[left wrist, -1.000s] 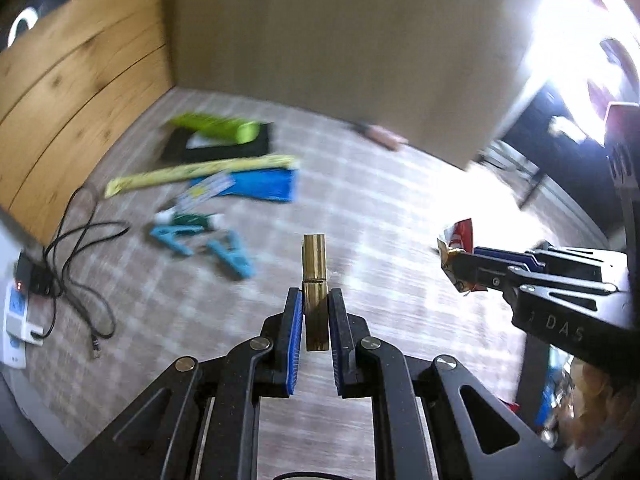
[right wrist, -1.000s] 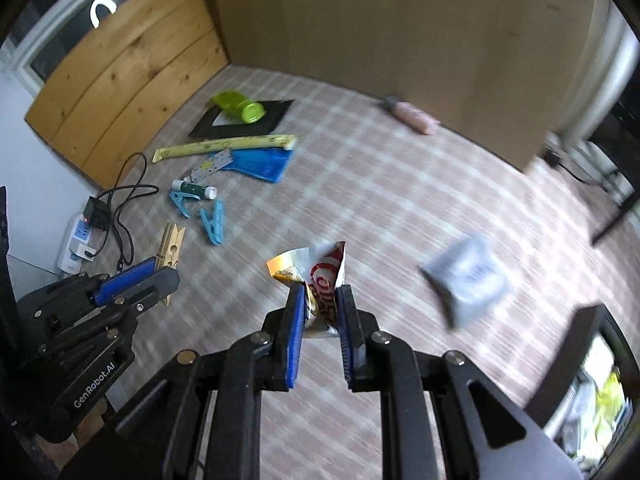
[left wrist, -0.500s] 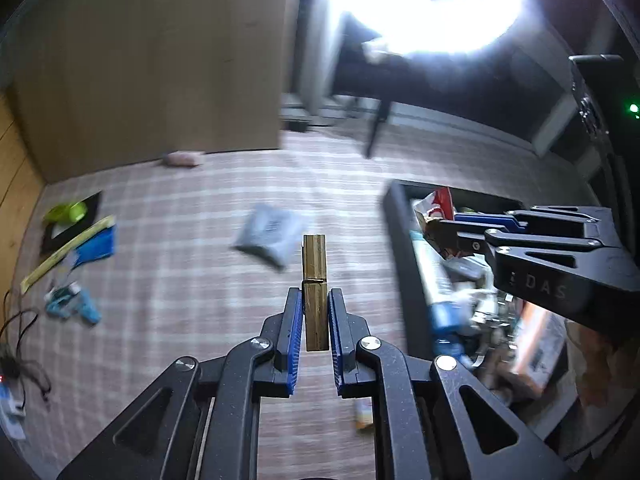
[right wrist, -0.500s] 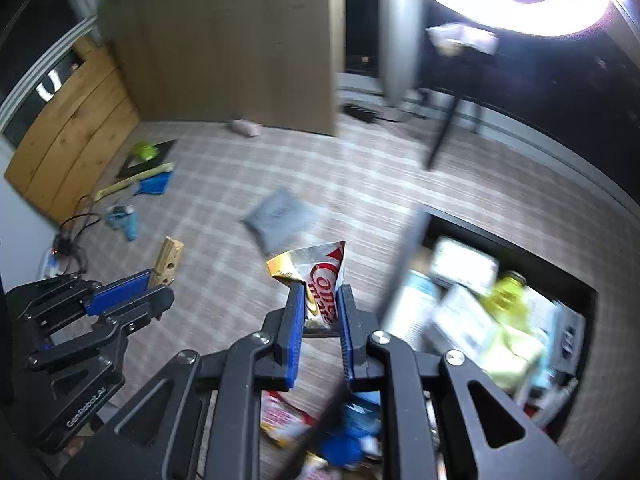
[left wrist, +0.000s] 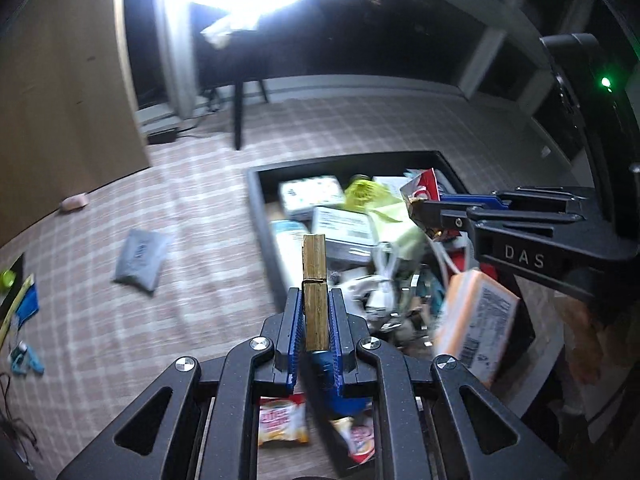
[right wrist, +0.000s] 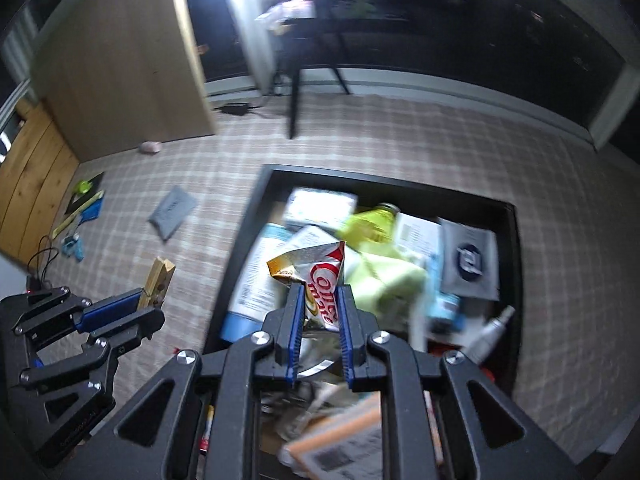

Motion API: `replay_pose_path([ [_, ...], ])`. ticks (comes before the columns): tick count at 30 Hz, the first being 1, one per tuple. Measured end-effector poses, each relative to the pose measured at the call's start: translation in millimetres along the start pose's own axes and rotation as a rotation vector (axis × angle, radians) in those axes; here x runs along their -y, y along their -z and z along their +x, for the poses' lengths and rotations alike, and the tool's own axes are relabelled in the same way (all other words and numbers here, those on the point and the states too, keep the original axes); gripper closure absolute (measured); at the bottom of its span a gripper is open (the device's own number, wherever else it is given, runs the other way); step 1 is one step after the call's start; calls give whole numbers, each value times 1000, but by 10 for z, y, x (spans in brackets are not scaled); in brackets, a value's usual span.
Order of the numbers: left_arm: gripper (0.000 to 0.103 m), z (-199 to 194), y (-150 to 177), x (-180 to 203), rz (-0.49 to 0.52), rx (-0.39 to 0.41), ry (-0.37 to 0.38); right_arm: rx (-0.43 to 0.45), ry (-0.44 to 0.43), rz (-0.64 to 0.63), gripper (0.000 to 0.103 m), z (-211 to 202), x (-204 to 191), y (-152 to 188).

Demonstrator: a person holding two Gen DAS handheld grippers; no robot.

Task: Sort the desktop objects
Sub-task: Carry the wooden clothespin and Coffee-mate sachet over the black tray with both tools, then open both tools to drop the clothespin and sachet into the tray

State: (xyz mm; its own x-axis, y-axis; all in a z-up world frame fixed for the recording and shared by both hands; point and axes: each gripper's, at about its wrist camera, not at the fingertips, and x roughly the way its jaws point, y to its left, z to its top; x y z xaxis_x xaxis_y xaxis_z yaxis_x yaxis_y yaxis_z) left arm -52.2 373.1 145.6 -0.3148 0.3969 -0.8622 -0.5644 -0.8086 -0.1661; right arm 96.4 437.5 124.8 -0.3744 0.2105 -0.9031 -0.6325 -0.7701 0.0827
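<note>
Your left tongs (left wrist: 314, 312) are pinching a wooden clothespin (left wrist: 315, 292) upright between the blue pads, and your right tongs (right wrist: 320, 312) are pinching a crumpled snack packet (right wrist: 316, 276) with red lettering. Both loads hang over or just beside the black bin (right wrist: 516, 248) that sits on the checked counter (right wrist: 400, 132): the packet is above its contents, while the clothespin is over the bin's near-left wall in the left wrist view. The bin already holds many items, among them a yellow-green bottle (right wrist: 370, 224), white cartons and an orange-edged packet (left wrist: 476, 320), so most of the sorting appears done. Neither held item is released yet; judge this as the delivery step, incomplete. Left outside the bin on the counter are a grey pouch (right wrist: 173, 212), a pink item (right wrist: 150, 147) near the wooden panel, blue clothespins (right wrist: 74, 246) and a cluster with a green bottle (right wrist: 84, 187) and a yellow strip (right wrist: 76, 216). Expect several more pick-ups after this drop. Two snack packets (left wrist: 284, 420) beneath the left tongs cannot be placed inside or outside with certainty.
</note>
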Motion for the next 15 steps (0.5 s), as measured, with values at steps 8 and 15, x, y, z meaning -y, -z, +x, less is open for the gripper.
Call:
replay_pose_path([
  [8, 91, 169, -103, 377, 48, -40, 65, -12, 40, 74, 86, -8, 381, 139],
  [15, 54, 216, -158, 481, 59, -60, 101, -34, 23, 126, 70, 24, 513, 154],
])
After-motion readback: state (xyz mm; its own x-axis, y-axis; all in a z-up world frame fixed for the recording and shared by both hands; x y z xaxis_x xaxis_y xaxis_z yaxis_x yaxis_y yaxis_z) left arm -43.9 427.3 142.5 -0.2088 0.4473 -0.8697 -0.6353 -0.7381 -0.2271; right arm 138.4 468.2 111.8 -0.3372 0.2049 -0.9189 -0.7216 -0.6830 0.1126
